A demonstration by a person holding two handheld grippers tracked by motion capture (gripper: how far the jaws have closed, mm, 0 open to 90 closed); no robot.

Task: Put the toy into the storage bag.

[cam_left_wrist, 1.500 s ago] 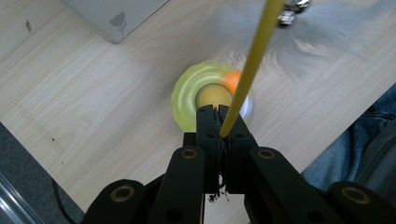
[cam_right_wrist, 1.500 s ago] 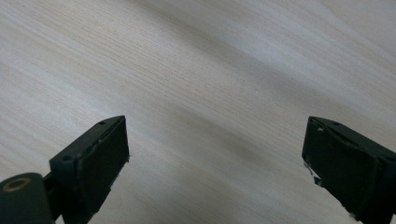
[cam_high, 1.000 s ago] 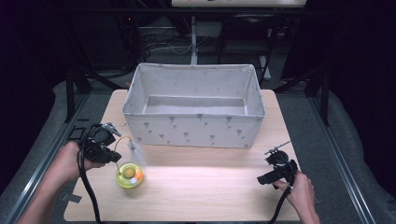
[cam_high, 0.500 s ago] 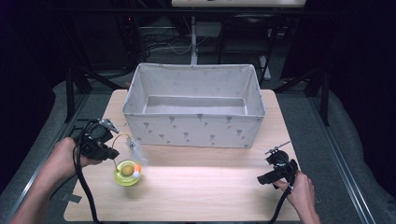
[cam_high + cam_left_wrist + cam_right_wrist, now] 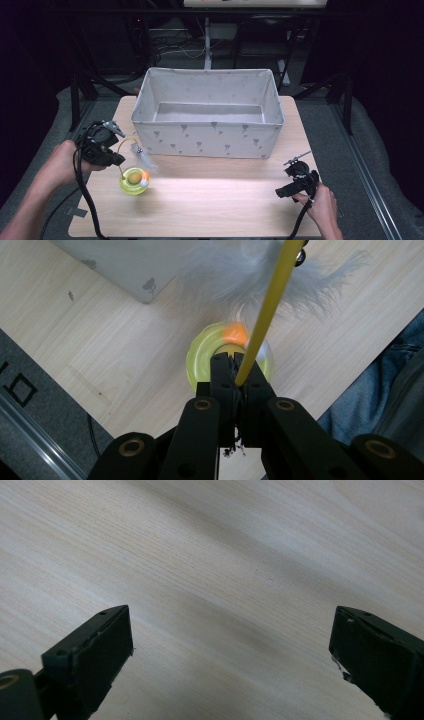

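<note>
A toy with a yellow-green round base [image 5: 134,181], an orange ball [image 5: 235,332] and a grey feather [image 5: 142,159] on a thin yellow stem [image 5: 270,305] sits on the wooden table [image 5: 215,205] at the front left. My left gripper [image 5: 118,160] is just left of the toy, shut on the yellow stem. In the left gripper view the left gripper [image 5: 234,360] pinches the stem above the base [image 5: 200,360], and the feather [image 5: 225,280] is blurred. My right gripper [image 5: 280,192] rests at the front right, open [image 5: 235,645] over bare wood.
A large grey fabric box [image 5: 207,140] with a small pattern stands open across the back of the table; its corner [image 5: 125,265] is near the toy. Dark floor and metal frame legs surround the table. A person's jeans [image 5: 370,390] lie past the table edge.
My left gripper has drifted a little left and away, holding the stem; the toy base shifted slightly left with it and the feather swings. The right gripper stays put.
</note>
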